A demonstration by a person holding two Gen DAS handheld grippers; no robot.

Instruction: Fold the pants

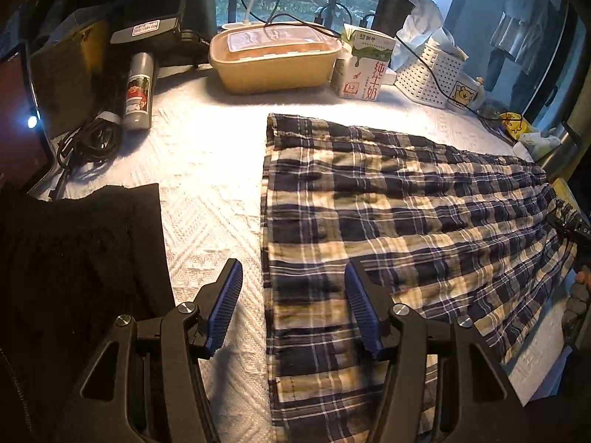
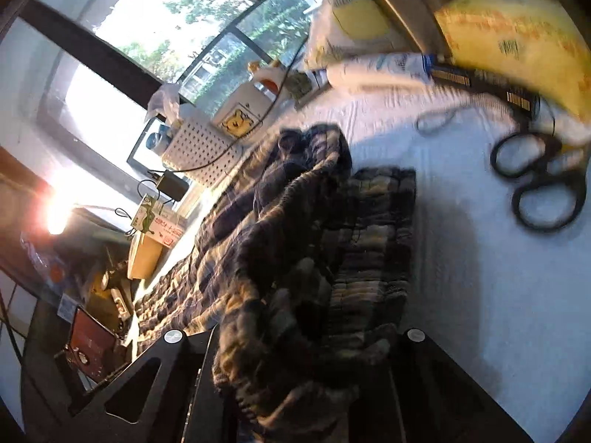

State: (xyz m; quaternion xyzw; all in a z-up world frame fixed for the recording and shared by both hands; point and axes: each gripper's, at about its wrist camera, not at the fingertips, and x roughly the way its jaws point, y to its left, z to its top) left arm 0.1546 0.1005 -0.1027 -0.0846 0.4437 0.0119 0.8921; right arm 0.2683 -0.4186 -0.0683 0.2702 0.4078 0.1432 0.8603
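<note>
Folding: we judge that we are early in the job; the pants (image 1: 388,229) lie mostly flat on the white cloth (image 1: 210,184), and we see no finished fold yet.
Pants: plaid, spread from the middle of the left view toward 3 o'clock, with one straight edge running from 12 to 6 o'clock.
Waist end: in the right view it is bunched and lifted at the centre (image 2: 295,258); this view is blurred, so we cannot read the folds exactly.
Left gripper (image 1: 293,306): the jaws stand apart with nothing between the pads; it hovers over the straight edge at 6 o'clock, one finger over the cloth and one over the plaid.
Right gripper (image 2: 306,336): the fingertips are hidden under the fabric; we judge it pressed together and pinching the bunched pants.
Done: the garment seems laid out, and one end seems gripped.
Left: bringing that end over, taking the other edge, folding again, smoothing.
Nearby: black garment (image 1: 81,258) at 9 o'clock in the left view; scissors (image 2: 539,184) at 2 o'clock in the right view, apart from the pants.
Risk: we think the lifted end may drag the flat part crooked.
</note>
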